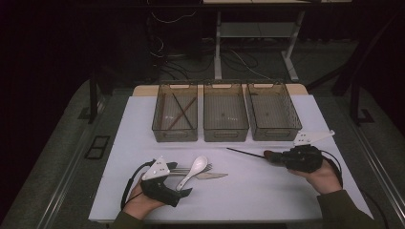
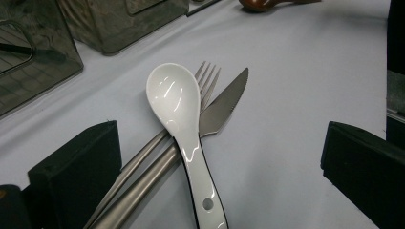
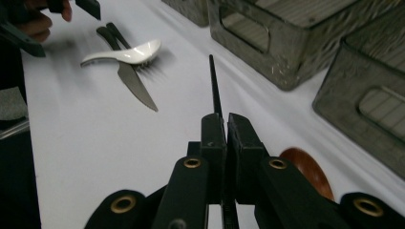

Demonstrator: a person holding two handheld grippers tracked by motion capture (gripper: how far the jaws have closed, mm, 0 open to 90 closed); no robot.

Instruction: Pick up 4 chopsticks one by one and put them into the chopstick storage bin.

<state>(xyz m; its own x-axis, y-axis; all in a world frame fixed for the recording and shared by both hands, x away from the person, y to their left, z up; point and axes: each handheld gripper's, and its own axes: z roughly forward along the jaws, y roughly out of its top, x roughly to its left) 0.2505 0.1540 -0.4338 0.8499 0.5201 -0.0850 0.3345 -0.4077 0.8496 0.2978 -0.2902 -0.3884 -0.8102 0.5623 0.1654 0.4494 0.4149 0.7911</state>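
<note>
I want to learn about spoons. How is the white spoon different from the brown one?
The white spoon is glossy white; the brown spoon is reddish brown. The white spoon lies across a fork and a knife; the brown spoon rests on the table itself. The white spoon lies between the open jaws of the left gripper; the brown spoon lies beside the right gripper, which pinches a black stick. Both are on the white table.
</note>
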